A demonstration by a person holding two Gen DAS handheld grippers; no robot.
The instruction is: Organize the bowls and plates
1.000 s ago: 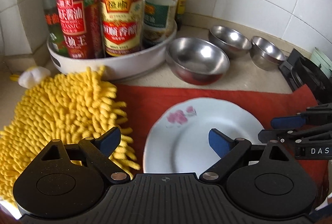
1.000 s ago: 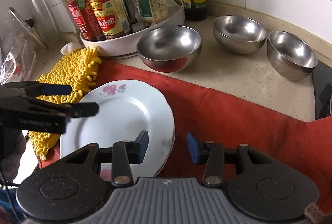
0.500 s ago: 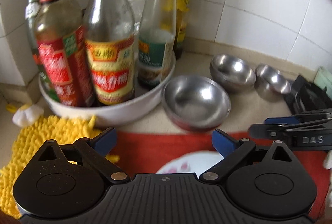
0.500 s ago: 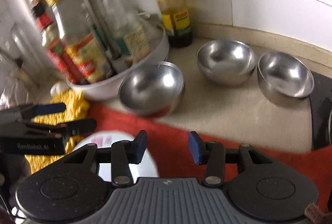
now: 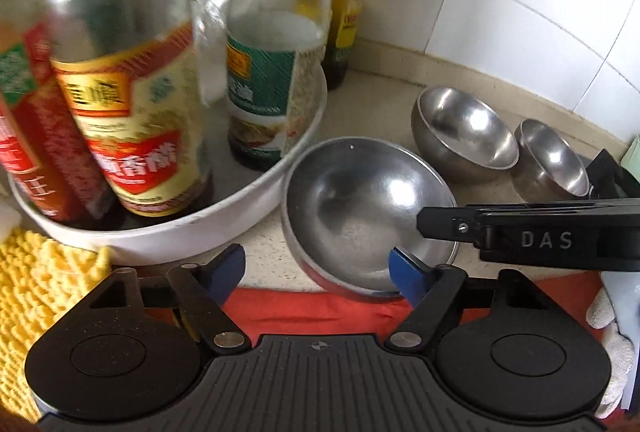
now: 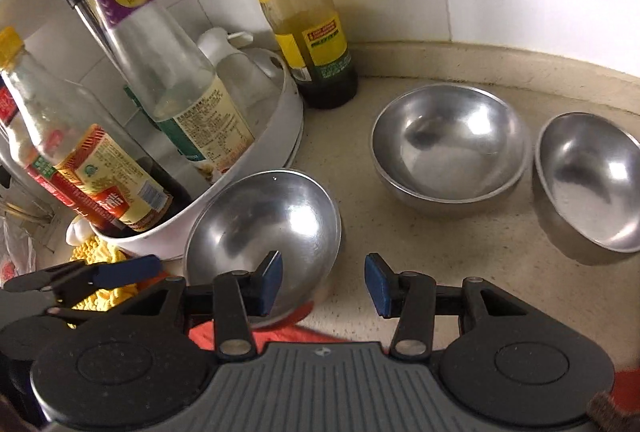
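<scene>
One steel bowl (image 6: 264, 232) before right hand-held gripper (image 6: 323, 282)

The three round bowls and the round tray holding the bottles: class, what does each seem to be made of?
Three round bowls: probably stainless steel, brushed-shiny, given grey mirror-like highlights and reflections. Round white tray: smooth, glossy, opaque white; plastic or enamelled metal, unclear.
</scene>
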